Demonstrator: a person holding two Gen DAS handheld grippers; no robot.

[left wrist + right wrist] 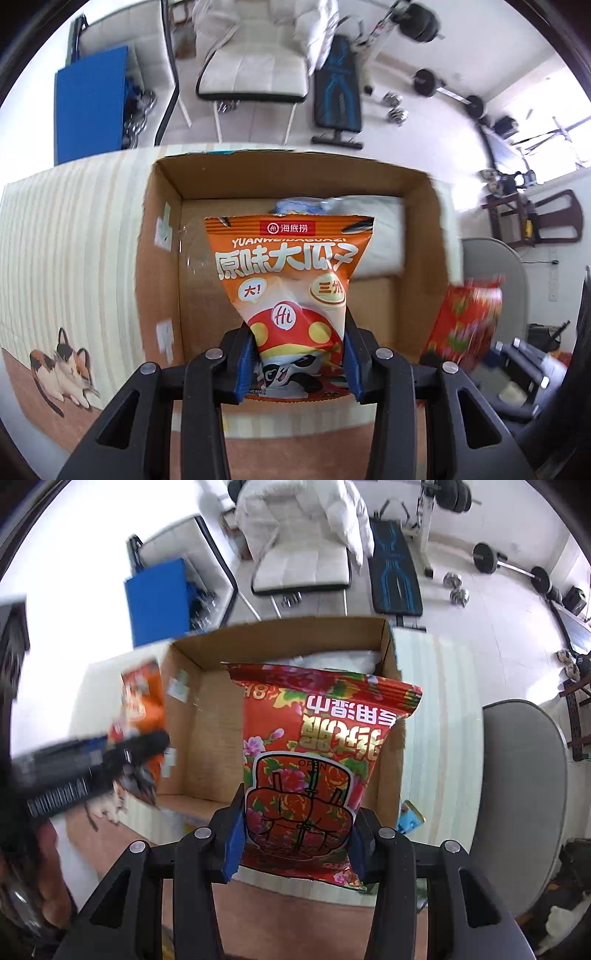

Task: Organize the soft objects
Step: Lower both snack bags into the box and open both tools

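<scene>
The left gripper [297, 360] pinches an orange snack packet [288, 288] by its lower end, at centre frame above an open cardboard box [162, 236] on the striped tabletop [66, 236]. The right gripper [295, 843] clamps a red floral packet [314, 760], its print upside down, over the same box. Only the left view shows the white and blue soft packs [369, 225] lying in the box's far end and the cat picture [61, 369] at lower left; only the right view shows a small blue packet [410, 814] at lower right.
</scene>
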